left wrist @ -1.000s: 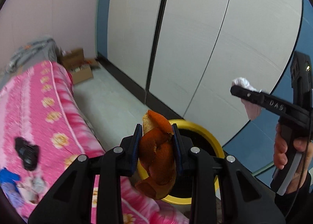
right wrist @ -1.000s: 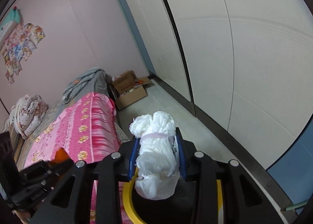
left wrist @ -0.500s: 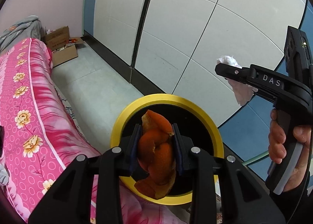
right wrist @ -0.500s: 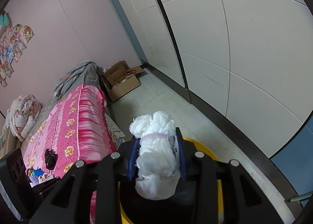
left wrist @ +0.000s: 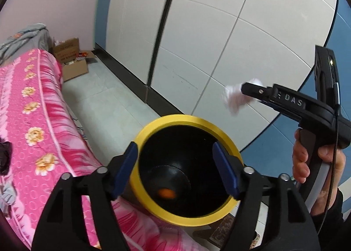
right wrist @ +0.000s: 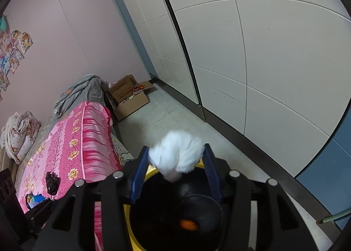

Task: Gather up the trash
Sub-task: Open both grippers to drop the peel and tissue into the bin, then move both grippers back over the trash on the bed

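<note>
Left gripper (left wrist: 175,156) above the yellow-rimmed trash bin (left wrist: 190,119); jaws just opened, wide apart, nothing between them. Orange peel (left wrist: 167,193) at the bin's black bottom. Right gripper (right wrist: 175,161) over the bin's rim, jaws just widening; blurred white tissue wad (right wrist: 177,154) between the pads, contact unclear. Pink floral bed (left wrist: 33,119) beside the bin.

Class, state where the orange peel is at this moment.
Both wrist views show the orange peel at the bottom of the yellow-rimmed bin, below the open left gripper.
</note>
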`<act>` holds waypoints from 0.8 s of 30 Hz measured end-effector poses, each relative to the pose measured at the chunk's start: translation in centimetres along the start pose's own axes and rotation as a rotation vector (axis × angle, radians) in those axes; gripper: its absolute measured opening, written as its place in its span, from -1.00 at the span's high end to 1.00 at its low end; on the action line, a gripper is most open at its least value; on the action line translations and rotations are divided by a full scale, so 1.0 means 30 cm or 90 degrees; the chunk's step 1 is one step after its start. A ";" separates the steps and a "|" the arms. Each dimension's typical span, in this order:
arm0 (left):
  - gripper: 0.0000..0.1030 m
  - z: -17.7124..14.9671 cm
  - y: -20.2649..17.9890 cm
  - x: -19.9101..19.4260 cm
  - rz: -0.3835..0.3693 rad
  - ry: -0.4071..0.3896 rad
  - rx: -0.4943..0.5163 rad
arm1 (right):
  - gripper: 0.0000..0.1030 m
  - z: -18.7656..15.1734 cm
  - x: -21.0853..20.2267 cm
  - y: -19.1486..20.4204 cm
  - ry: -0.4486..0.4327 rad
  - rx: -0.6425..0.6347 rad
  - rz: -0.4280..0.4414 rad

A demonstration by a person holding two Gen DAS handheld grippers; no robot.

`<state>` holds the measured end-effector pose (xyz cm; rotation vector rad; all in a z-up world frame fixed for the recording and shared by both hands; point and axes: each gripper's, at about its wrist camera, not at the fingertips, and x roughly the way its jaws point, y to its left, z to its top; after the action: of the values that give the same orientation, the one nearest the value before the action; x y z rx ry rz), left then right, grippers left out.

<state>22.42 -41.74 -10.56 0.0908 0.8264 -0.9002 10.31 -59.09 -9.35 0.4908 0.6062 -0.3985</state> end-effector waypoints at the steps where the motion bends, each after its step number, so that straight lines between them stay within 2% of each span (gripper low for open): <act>1: -0.37 0.002 0.009 -0.023 0.003 -0.007 -0.001 | 0.06 0.003 -0.008 0.004 -0.003 -0.002 -0.002; 5: -0.41 0.008 0.043 -0.098 0.023 -0.024 -0.012 | -0.06 0.008 -0.043 0.020 -0.010 -0.007 0.002; 14: -0.47 -0.010 0.146 -0.303 0.084 -0.073 -0.026 | -0.07 -0.001 -0.132 0.115 -0.022 -0.035 0.017; 24: -0.52 -0.075 0.273 -0.613 0.166 -0.135 -0.032 | -0.13 -0.043 -0.211 0.372 -0.025 -0.111 0.087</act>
<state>20.71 -23.50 -1.90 0.0563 0.6215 -0.6298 10.43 -48.01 -2.80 0.3550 0.5599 -0.2225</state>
